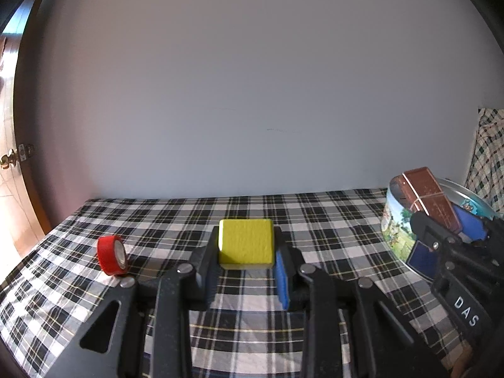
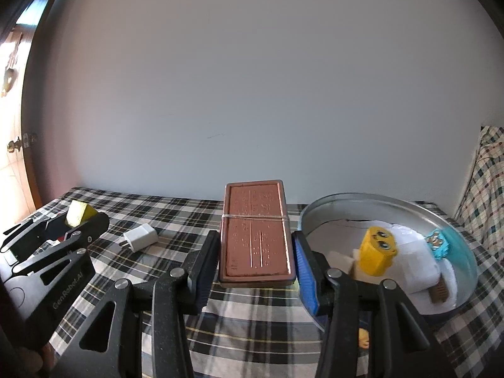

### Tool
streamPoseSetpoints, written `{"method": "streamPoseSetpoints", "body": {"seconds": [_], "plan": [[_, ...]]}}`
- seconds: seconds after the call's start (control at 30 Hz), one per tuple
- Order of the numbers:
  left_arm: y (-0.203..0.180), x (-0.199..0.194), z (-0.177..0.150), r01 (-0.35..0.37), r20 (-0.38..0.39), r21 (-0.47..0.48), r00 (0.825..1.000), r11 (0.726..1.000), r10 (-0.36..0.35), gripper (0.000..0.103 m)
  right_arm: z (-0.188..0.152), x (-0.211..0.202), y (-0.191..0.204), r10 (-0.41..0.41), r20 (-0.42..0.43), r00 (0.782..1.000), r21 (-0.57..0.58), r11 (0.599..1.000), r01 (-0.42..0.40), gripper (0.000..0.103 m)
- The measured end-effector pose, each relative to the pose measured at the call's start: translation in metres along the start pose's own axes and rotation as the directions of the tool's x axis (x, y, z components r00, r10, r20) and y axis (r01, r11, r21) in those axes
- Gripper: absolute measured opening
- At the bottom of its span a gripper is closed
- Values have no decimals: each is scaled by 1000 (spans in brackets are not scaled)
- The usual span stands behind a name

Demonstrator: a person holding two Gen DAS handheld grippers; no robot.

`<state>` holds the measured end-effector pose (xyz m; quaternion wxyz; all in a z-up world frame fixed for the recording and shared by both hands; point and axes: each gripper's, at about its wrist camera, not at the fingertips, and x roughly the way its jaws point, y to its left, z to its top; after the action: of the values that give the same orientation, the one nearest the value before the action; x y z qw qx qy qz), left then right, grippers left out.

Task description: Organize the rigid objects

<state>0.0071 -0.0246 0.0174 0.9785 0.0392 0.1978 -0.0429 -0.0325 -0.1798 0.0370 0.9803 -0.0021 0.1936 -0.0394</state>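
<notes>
While I am holding both tongs over the plaid-covered surface (image 1: pixel 283 214), here is the layout left to right. Far left, a red tape roll (image 1: pixel 111 254) is standing on its edge on the cloth, just beside my left tongs (image 1: pixel 246 263). Those left tongs are clamping a yellow block (image 1: pixel 245 242) between the pads, nearly closed, block lifted off the cloth. In the right wrist view a white charger plug (image 2: pixel 140 237) is lying on the cloth between the two tongs. My right tongs (image 2: pixel 256 260) are gripping a flat brown rectangular case (image 2: pixel 256 234) with a rubber band around its middle, jaws partly apart and pressing its long sides; the case is tilting up and away from the camera. Just right of it a round metal tin (image 2: pixel 393 200) with a printed side is sitting on the cloth. Inside the tin are lying a yellow toy with cartoon eyes (image 2: pixel 376 250), a white box (image 2: pixel 415 264), a small brown comb-like piece (image 2: pixel 439 293) and a teal printed item (image 2: pixel 438 243). Far right, a plaid pillow (image 2: pixel 485 189) is leaning at the wall.
</notes>
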Motion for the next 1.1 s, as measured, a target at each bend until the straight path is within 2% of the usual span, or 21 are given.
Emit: {"method": "streamPoseSetpoints", "body": {"seconds": [1.1], "plan": [[-92, -8, 3, 134, 14, 54, 991, 990, -135, 28, -5, -24, -84, -88, 42, 995, -35, 995, 89, 49]]}}
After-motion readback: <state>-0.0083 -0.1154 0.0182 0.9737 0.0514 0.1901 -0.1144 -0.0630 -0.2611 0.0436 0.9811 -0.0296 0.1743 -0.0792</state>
